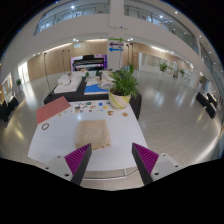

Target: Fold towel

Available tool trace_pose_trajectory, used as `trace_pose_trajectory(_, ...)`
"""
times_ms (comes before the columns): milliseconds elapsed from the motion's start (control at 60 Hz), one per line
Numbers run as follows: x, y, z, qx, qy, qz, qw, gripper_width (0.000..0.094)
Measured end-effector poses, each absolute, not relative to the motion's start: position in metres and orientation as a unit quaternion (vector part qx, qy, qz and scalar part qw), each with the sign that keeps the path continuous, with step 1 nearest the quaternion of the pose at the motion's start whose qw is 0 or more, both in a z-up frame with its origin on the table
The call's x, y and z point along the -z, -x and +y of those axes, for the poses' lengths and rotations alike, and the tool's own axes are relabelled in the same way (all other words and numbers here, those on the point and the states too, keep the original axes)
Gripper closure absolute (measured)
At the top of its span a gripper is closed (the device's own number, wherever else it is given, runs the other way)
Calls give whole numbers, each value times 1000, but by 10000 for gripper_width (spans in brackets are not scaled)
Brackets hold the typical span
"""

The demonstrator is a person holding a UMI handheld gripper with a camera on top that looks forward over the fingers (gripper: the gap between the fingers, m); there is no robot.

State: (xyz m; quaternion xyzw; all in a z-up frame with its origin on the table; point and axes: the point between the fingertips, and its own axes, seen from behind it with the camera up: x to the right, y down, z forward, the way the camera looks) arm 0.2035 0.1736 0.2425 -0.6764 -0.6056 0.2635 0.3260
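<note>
Gripper [112, 160] spread wide, holding nothing, above the counter [60, 140]; towel [93, 132] lies ahead untouched; folding looks unstarted

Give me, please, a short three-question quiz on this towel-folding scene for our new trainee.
1. True or false: the gripper is shut on the towel.
2. What stands beyond the towel, on the white table's far end: (a) a potted plant, (b) a lamp, (c) a kettle?
3. Where does the towel lie relative to the fingers?

Key: 1. False; the fingers are open and apart from it. 2. (a), the potted plant. 3. Just ahead of them, flat on the table.
</note>
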Motion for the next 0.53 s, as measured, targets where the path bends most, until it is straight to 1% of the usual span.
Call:
trace_pose_trajectory(67, -253, -212, 176, -267, 673, -602, 337, 92)
trace_pose_trajectory(217, -262, -212, 181, -274, 669, -593, 355, 93)
trace_pose_trajectory(533, -262, -214, 174, -277, 659, -607, 346, 91)
